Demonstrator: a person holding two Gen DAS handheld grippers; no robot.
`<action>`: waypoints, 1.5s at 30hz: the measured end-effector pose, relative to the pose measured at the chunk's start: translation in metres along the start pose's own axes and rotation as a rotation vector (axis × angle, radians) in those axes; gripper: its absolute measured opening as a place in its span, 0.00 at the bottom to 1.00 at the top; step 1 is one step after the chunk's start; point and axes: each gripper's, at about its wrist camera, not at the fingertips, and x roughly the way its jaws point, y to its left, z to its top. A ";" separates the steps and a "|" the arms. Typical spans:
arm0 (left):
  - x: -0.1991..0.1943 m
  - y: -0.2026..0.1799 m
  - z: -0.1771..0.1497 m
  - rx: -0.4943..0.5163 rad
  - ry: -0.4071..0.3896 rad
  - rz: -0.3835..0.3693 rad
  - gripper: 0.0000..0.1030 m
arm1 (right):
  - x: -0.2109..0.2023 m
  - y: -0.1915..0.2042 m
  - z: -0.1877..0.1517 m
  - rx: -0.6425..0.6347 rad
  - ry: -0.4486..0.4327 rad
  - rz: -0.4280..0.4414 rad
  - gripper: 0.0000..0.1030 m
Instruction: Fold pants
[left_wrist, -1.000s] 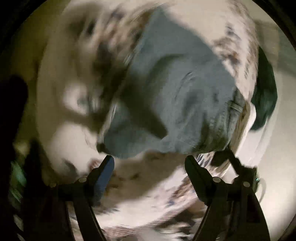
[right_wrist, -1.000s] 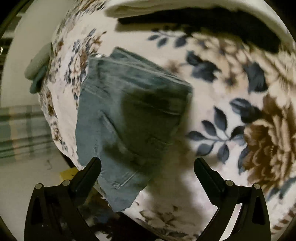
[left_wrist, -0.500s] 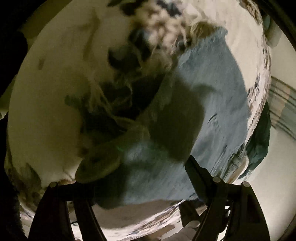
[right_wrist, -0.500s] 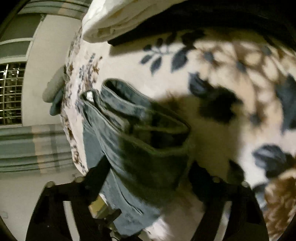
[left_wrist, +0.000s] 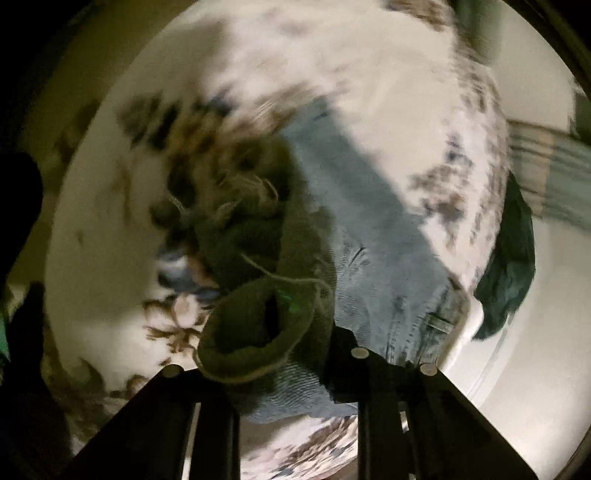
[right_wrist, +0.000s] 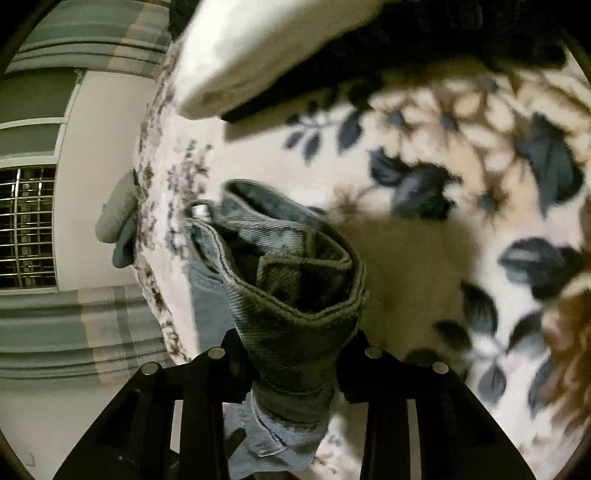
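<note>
Faded blue denim pants lie on a floral blanket near the bed's edge. My left gripper is shut on a hem end of the pants, whose opening bulges up between the fingers. My right gripper is shut on the other bunched end of the pants, lifted off the blanket. The rest of the denim trails away toward the bed's edge in both views.
A white pillow lies at the head of the bed. A dark green cloth hangs off the bed's edge, and a grey one hangs off the edge too. A striped curtain and a barred window are beyond.
Both grippers were open above the flat pants a second ago. They came down and closed on the denim, which is now bunched and lifted.
</note>
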 end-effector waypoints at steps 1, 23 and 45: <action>-0.007 -0.010 0.002 0.036 -0.004 0.000 0.16 | -0.006 0.005 -0.003 0.002 -0.005 0.000 0.34; -0.047 -0.358 -0.075 0.694 0.165 -0.109 0.15 | -0.277 0.111 0.049 0.202 -0.364 0.136 0.31; 0.245 -0.372 -0.086 1.173 0.472 0.079 0.18 | -0.184 -0.069 0.121 0.509 -0.606 0.096 0.30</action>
